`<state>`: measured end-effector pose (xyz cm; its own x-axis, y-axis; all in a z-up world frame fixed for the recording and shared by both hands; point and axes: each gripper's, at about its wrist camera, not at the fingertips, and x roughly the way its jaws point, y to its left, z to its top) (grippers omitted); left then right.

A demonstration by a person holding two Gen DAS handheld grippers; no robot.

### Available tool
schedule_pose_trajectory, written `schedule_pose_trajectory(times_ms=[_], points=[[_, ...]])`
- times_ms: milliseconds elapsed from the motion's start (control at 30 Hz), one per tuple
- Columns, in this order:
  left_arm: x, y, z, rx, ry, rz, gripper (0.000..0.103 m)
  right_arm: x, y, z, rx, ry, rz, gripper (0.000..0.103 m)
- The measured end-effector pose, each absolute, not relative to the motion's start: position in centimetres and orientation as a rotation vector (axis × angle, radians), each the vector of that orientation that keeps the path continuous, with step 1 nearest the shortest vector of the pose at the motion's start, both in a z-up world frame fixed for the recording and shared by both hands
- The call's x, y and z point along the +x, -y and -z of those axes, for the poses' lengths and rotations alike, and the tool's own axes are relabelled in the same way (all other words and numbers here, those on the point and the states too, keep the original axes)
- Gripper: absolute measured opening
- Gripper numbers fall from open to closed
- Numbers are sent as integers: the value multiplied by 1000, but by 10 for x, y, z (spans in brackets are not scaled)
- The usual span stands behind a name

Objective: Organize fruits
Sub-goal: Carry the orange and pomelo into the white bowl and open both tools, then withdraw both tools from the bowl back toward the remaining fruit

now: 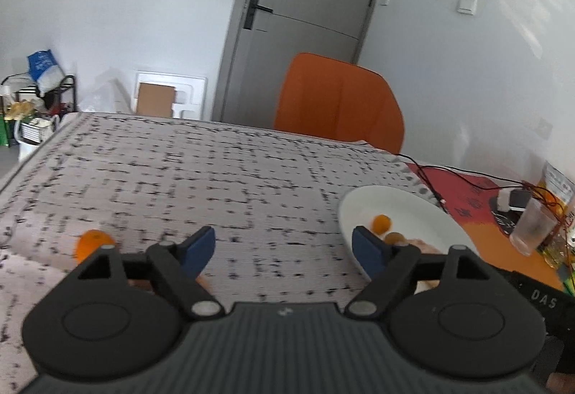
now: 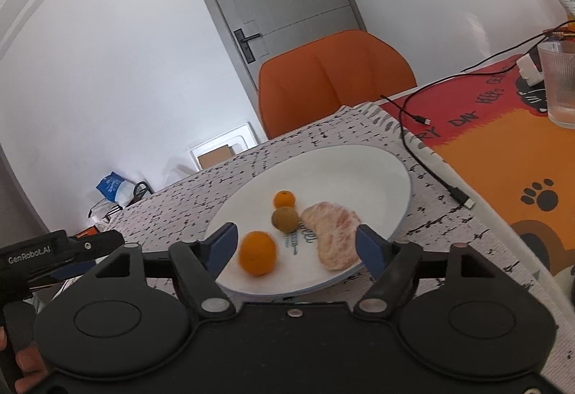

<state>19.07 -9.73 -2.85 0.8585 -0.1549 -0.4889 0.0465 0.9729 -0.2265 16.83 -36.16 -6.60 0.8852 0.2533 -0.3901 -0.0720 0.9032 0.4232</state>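
Note:
In the right wrist view a white plate (image 2: 359, 160) holds a large orange (image 2: 257, 253), a small orange (image 2: 284, 199), a brown-green round fruit (image 2: 285, 219) and a peeled citrus piece (image 2: 336, 237). My right gripper (image 2: 298, 248) is open over the plate's near rim. The blurred large orange lies between its jaws, close to the left pad and not squeezed. In the left wrist view my left gripper (image 1: 284, 248) is open over the speckled cloth with nothing between its jaws. Another orange (image 1: 91, 243) rests on the cloth just outside its left finger. The plate (image 1: 413, 203) lies to its right.
An orange chair (image 2: 334, 78) stands behind the table. Black cables (image 2: 427, 157) run beside the plate onto a red and orange mat (image 2: 503, 149). A ribbed glass (image 2: 560, 88) and a white plug stand at the far right. The table's left edge (image 1: 21, 171) drops off.

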Motion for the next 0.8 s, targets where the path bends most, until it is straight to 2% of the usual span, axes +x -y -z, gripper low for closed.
schedule_pose_trajectory(times_ms=[33, 167, 233, 333, 800], points=[[189, 94, 28, -208, -529, 99, 84, 168, 359, 65, 407, -455, -177, 80], [180, 80, 26, -204, -515, 73, 92, 167, 351, 63, 396, -452, -183, 86], [175, 74, 26, -204, -507, 63, 94, 166, 347, 62, 391, -451, -184, 96], [169, 64, 28, -195, -507, 36, 98, 164, 339, 61, 375, -451, -185, 103], [139, 18, 35, -196, -542, -9, 100, 153, 311, 57, 344, -483, -228, 103]])
